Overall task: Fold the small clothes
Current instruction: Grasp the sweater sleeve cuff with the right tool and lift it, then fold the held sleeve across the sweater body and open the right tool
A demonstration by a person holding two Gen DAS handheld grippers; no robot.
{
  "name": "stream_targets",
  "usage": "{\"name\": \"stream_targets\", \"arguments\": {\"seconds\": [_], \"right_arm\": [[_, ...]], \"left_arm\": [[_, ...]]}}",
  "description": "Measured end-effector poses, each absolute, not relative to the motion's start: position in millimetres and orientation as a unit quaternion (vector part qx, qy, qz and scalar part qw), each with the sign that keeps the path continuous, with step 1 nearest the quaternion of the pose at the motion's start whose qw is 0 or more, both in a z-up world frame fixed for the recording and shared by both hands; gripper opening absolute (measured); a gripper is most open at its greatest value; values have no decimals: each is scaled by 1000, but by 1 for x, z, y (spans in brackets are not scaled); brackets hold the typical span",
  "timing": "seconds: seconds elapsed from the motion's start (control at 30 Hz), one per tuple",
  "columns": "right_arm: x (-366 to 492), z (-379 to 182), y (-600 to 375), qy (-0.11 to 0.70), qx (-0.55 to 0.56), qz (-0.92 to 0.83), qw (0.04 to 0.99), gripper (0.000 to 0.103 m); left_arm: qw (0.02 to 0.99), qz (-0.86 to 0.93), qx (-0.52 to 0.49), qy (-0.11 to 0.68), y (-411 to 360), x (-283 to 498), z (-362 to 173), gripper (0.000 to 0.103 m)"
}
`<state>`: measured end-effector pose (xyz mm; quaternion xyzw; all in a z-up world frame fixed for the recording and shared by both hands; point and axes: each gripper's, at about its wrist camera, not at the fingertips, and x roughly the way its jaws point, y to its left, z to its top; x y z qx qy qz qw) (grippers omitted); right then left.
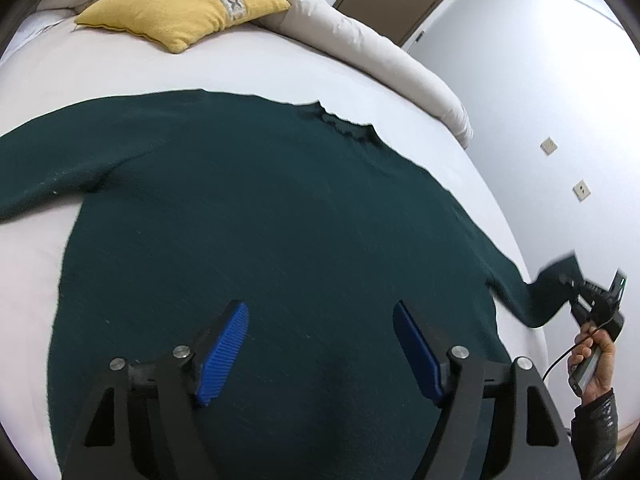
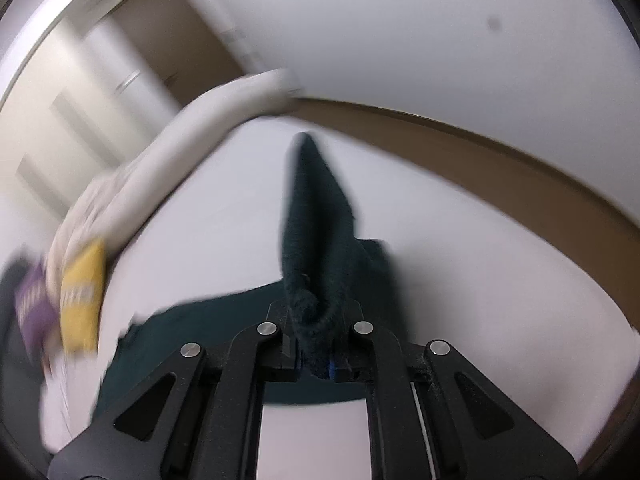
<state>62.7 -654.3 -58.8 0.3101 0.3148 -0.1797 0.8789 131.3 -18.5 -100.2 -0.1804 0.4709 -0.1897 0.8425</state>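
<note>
A dark green sweater lies spread flat on the white bed, its collar toward the yellow pillow and one sleeve stretched out on either side of the body. The left tool hovers just above the sweater's lower body with its blue pads spread wide — nothing between them. The right tool is clamped tight on the cuff of the sweater's right sleeve, lifting it off the bed beside the sweater's body. A rumpled cream duvet lies beyond the pillow.
</note>
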Motion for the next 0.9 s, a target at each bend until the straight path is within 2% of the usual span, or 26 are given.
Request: {"name": "stream_targets", "arguments": {"seconds": [0.17,0.33,0.37,0.43,0.47,0.5,0.6,0.63,0.73,0.77,0.83,0.87,0.9], "right_arm": [[163,-38,-501,353,208,-49,911,7],[229,-88,-363,415,161,26,895,10],[231,-110,-342,429,156,36,889,15],[242,-150,-317,461,145,53,874,36],[241,-163,-308,466,150,61,870,49],[238,-167,-309,463,161,75,868,54],[204,-167,-314,439,168,72,880,66],[170,-162,-322,426,173,70,886,66],[141,-145,-370,399,198,27,895,66],[123,-136,-381,393,209,13,895,66],[110,-135,-419,379,234,-24,895,66],[108,-136,-435,376,243,-40,893,66],[105,-141,-455,376,256,-58,889,66]], "left_arm": [[844,-184,-208,459,7,133,-98,76],[842,-173,-231,455,30,139,-103,76],[841,-173,-232,457,32,141,-105,77],[840,-174,-232,459,33,147,-107,78],[839,-176,-233,459,32,149,-107,79],[838,-180,-234,458,29,151,-107,82],[837,-190,-232,457,13,160,-107,85],[836,-197,-230,459,4,166,-106,85],[832,-214,-210,466,-33,187,-107,85],[830,-218,-200,472,-47,195,-109,83],[822,-218,-179,495,-74,211,-118,71],[817,-219,-172,505,-84,218,-123,57],[813,-217,-163,515,-94,224,-128,48]]}}
